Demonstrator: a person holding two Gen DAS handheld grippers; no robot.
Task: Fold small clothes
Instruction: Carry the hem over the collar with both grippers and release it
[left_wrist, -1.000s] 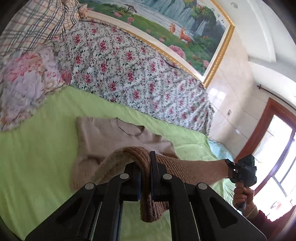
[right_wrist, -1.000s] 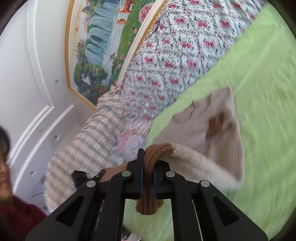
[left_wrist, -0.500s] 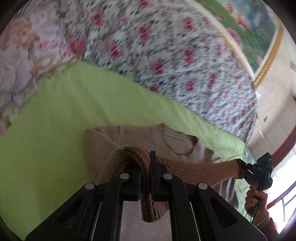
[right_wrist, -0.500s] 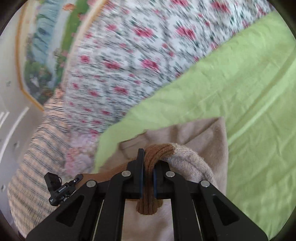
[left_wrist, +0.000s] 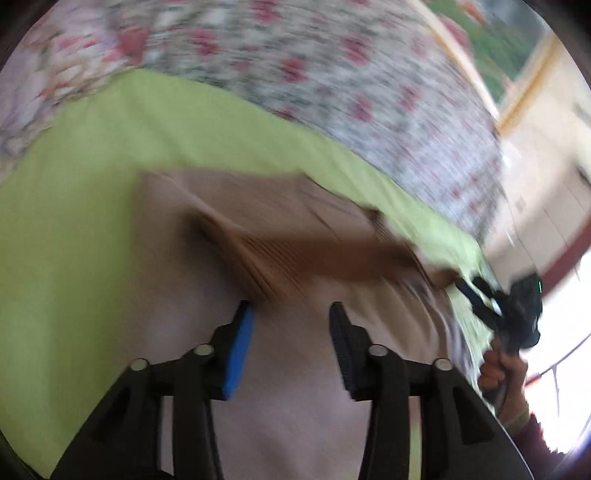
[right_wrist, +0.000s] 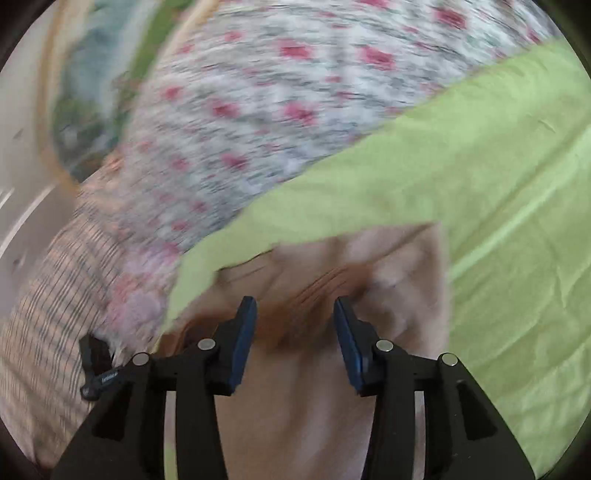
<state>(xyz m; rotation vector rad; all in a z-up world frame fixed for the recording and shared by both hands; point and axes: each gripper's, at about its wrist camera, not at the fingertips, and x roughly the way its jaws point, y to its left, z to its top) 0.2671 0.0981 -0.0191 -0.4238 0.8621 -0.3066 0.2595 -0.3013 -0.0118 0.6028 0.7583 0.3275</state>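
Note:
A small beige knit sweater lies on the green sheet, folded over itself, with its brown ribbed hem lying across the upper part. My left gripper is open just short of the hem's left end, holding nothing. In the right wrist view the sweater fills the lower middle; my right gripper is open with the ribbed hem lying between and beyond its tips. The right gripper also shows in the left wrist view, at the hem's right end. Both views are motion-blurred.
A floral quilt is heaped along the far side of the bed, and a striped blanket lies at the left in the right wrist view. A framed painting hangs behind. The green sheet stretches out to the right.
Both grippers have opened and let go of the brown ribbed hem, which has dropped onto the sweater's upper part. Both cameras have tipped down closer to the garment.

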